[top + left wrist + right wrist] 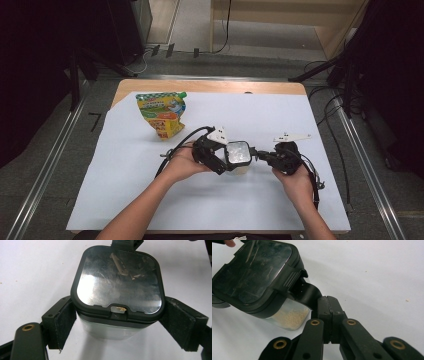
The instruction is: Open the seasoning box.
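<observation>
1. On a white-covered tabletop [125,190], a person holds a clear container [238,156] between two tools: the left tool [220,156] has its jaws spread to either side of the container's body, while the right tool [263,156] is clamped on the black tab [308,293] that juts from the lid's edge.
2. The high view places the container near the middle of the tabletop, well apart from a colourful spouted pouch [162,114] lying toward the far left.
3. The left gripper view shows the padded jaws flanking the container [117,302]; whether they press its walls cannot be told. A small notch breaks the lid's near rim.
4. The right gripper view reveals pale grains [290,317] in the bottom of the container [259,282], with both jaws pressed flat together around the tab.
5. The container is squarish with rounded corners, see-through walls and a black-rimmed, glossy, scuffed lid [118,281].
</observation>
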{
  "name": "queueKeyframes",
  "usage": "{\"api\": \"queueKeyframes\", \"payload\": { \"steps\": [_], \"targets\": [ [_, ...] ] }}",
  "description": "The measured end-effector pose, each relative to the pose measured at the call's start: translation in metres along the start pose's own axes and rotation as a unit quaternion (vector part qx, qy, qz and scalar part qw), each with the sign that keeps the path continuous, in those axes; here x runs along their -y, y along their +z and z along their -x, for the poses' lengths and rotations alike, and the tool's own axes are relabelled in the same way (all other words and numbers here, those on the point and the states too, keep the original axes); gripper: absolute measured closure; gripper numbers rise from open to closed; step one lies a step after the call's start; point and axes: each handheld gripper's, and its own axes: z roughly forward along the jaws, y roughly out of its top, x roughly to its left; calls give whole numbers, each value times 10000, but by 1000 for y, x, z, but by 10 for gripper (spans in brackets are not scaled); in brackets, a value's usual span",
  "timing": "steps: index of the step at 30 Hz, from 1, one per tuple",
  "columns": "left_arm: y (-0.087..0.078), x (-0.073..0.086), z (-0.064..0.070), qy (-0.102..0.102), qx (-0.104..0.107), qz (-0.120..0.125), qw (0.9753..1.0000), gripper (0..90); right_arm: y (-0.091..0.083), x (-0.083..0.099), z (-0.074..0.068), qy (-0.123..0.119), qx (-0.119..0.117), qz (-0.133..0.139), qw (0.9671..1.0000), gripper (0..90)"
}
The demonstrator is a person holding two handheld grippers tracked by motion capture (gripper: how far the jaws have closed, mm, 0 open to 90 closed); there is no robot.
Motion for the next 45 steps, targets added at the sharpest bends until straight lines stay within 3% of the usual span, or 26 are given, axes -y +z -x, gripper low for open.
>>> {"api": "queueKeyframes", "payload": {
  "steps": [19, 28, 29, 30, 31, 34, 39, 45],
  "targets": [
    [-8, -5, 0, 56, 2, 101, 9999, 178, 0, 0, -2, -37, -20, -9, 10000, 900],
    [-15, -12, 4, 228, -94, 196, 9995, 185, -1, 0, -3, -48, -12, 13, 10000, 900],
    [-19, -12, 2, 106, 261, 343, 9990, 238, -1, 0, -3, -40, -23, 17, 10000, 900],
    [-21, -12, 2, -11, 369, 520, 9980, 441, -2, -1, -4, -31, -32, 23, 10000, 900],
    [-22, -14, 2, -26, 250, 524, 9983, 456, -2, -1, -4, -29, -56, 27, 10000, 900],
    [-23, -17, 4, 91, 206, 391, 9990, 434, -2, -1, -6, -67, -60, 36, 10000, 900],
    [-23, -22, 13, 300, 250, 258, 9989, 509, -2, -1, -7, -46, -70, 21, 10000, 900],
    [-25, -28, 17, 275, 396, 204, 9986, 656, -2, -1, -6, -72, -83, 29, 9999, 900]
  ]
}}
